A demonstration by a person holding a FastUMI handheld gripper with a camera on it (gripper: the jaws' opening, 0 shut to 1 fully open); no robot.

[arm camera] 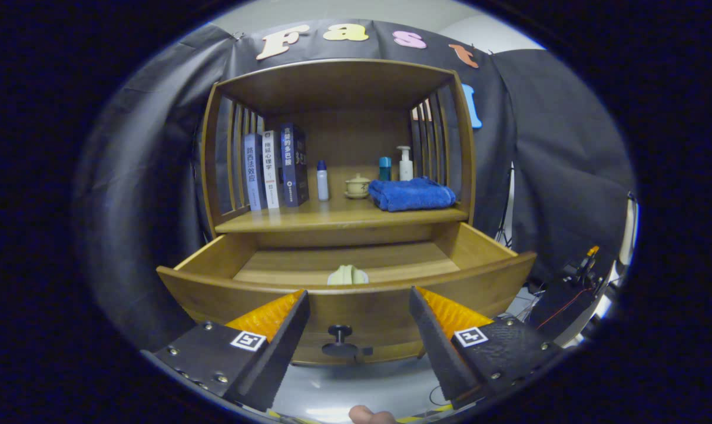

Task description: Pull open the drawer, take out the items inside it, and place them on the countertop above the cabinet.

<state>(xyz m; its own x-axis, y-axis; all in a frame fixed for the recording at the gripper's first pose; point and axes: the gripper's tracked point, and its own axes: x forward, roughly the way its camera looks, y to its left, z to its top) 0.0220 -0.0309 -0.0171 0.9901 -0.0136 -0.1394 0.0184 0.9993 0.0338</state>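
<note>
Cabinet (338, 76): wooden, open-fronted, slatted sides, standing against the booth's dark cloth wall.
Drawer (344, 294): pulled out from under the countertop, its curved front facing the gripper; inside floor mostly bare wood.
Countertop (332, 217): the shelf surface directly above the drawer, holding everything listed below except the pale item and the knob.
Gripper (358, 318): fingers spread wide apart, holding nothing; the drawer front lies just ahead of them and the knob sits between them.
Books (276, 168): three, upright, at the left side of the countertop.
Towel (411, 194): blue, folded, at the right side of the countertop.
Pale item (347, 275): soft-looking, yellowish-green, inside the drawer just behind its front (partly hidden by the front edge; kind unclear).
Pump bottle (404, 164): white, behind the towel, beside a small teal bottle (385, 168).
White bottle (323, 181): blue-capped, just right of the books.
Lidded cup (357, 186): small, on a saucer, between white bottle and towel.
Knob (340, 340): dark, low on the drawer front.
</note>
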